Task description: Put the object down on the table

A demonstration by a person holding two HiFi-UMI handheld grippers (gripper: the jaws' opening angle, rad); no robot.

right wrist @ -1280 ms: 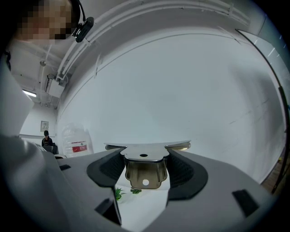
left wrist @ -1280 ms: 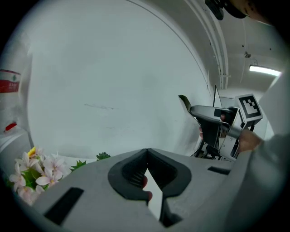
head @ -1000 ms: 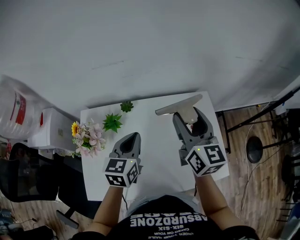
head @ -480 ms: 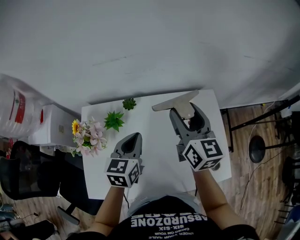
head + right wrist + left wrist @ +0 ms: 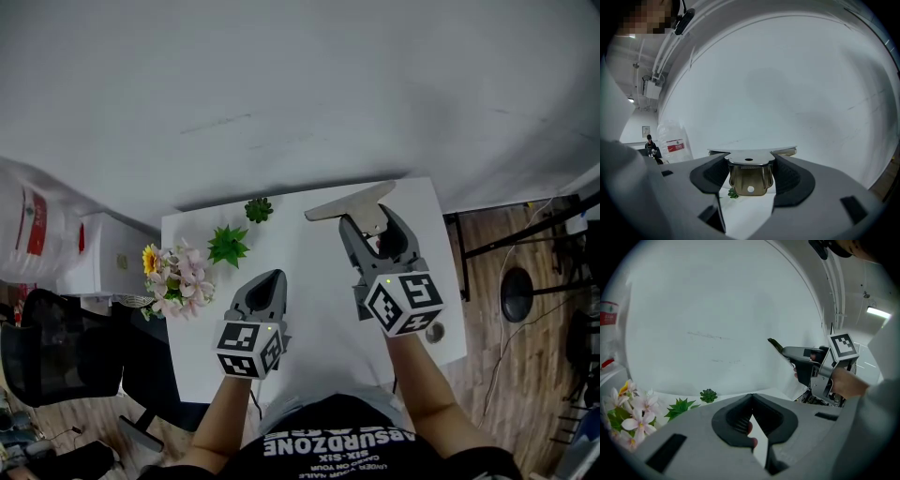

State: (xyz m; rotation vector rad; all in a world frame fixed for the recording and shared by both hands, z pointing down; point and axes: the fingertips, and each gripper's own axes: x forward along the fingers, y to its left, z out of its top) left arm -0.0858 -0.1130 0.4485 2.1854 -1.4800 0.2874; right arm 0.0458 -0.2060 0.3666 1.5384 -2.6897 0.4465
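The right gripper is clenched on the handle of a wide-bladed metal scraper, both jaws pressed against the bracket below the blade, as the right gripper view shows plainly; the blade lies crosswise beyond the jaw tips, over the far part of the white table, at about 1 o'clock from its middle. Over the last second this gripper has carried the scraper a little toward 11 o'clock, and over the last half second it has hardly moved at all; I judge the carry finished and the lowering not yet begun, since in the left gripper view the scraper looks raised clear of the tabletop. The left gripper has its jaws together with nothing between them; it has sunk slightly toward 6 o'clock and plays no part. A bunch of artificial flowers and two small green plants stand at 10 o'clock, well apart from the scraper, so bare table lies below it.
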